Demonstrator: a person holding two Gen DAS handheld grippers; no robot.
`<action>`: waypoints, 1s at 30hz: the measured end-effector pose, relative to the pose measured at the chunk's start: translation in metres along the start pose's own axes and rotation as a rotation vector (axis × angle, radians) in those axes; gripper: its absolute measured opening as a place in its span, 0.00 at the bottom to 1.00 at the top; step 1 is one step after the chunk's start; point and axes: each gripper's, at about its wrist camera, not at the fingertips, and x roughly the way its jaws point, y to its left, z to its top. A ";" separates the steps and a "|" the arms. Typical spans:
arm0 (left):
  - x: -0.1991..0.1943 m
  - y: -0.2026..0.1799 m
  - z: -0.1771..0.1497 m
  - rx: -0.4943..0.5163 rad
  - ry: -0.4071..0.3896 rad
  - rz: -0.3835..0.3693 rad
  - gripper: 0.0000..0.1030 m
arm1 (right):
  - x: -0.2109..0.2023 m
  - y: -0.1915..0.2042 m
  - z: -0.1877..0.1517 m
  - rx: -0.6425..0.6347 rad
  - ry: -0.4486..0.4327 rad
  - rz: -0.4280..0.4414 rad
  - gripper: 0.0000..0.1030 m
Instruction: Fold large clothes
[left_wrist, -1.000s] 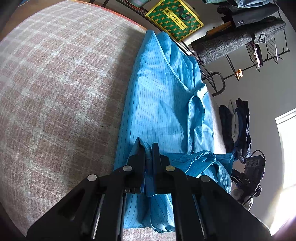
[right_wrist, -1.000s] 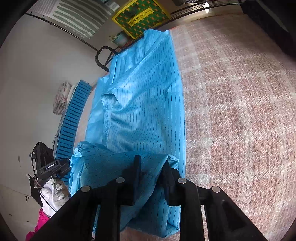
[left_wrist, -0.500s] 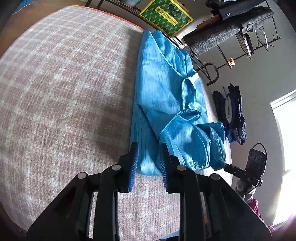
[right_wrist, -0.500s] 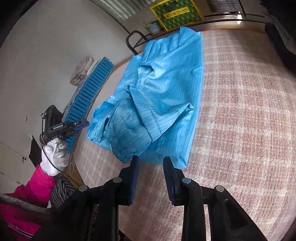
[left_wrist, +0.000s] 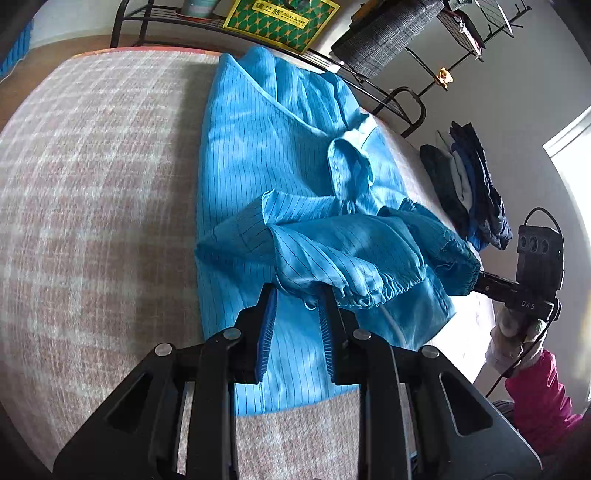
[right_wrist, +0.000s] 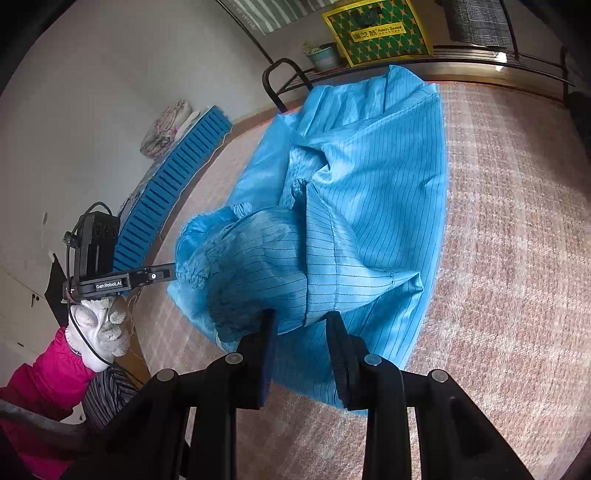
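Observation:
A large bright blue pinstriped garment (left_wrist: 266, 162) lies lengthwise on a pink-and-white plaid surface (left_wrist: 92, 177); it also shows in the right wrist view (right_wrist: 369, 206). Its near end is folded back over itself, with gathered elastic cuffs (left_wrist: 373, 291) bunched on top. My left gripper (left_wrist: 297, 295) is open, its fingertips just at the folded edge, holding nothing. My right gripper (right_wrist: 301, 321) is open above the folded hem. In the left wrist view the other gripper (left_wrist: 532, 269) shows at the garment's right edge; in the right wrist view the other gripper (right_wrist: 110, 280) shows at its left edge.
A black metal rack (left_wrist: 369, 85) with a green-and-yellow patterned box (left_wrist: 280, 18) stands past the far end. A grey checked jacket (left_wrist: 391, 37) hangs on it. Dark clothes (left_wrist: 469, 184) are piled by the wall. A blue slatted panel (right_wrist: 170, 184) leans against the wall.
Both grippers let go of the garment's near end after carrying it forward, pulled back, then came close to the folded edge again. The end now lies folded over the body.

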 end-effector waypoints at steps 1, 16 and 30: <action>0.001 -0.001 0.010 -0.006 -0.016 0.000 0.21 | 0.000 -0.003 0.008 0.006 -0.016 -0.006 0.29; -0.013 0.045 0.001 -0.065 -0.026 0.033 0.21 | -0.006 -0.022 0.003 0.053 -0.026 -0.183 0.44; 0.023 0.037 -0.022 -0.010 0.041 0.102 0.21 | 0.010 -0.012 -0.044 0.071 0.073 -0.276 0.14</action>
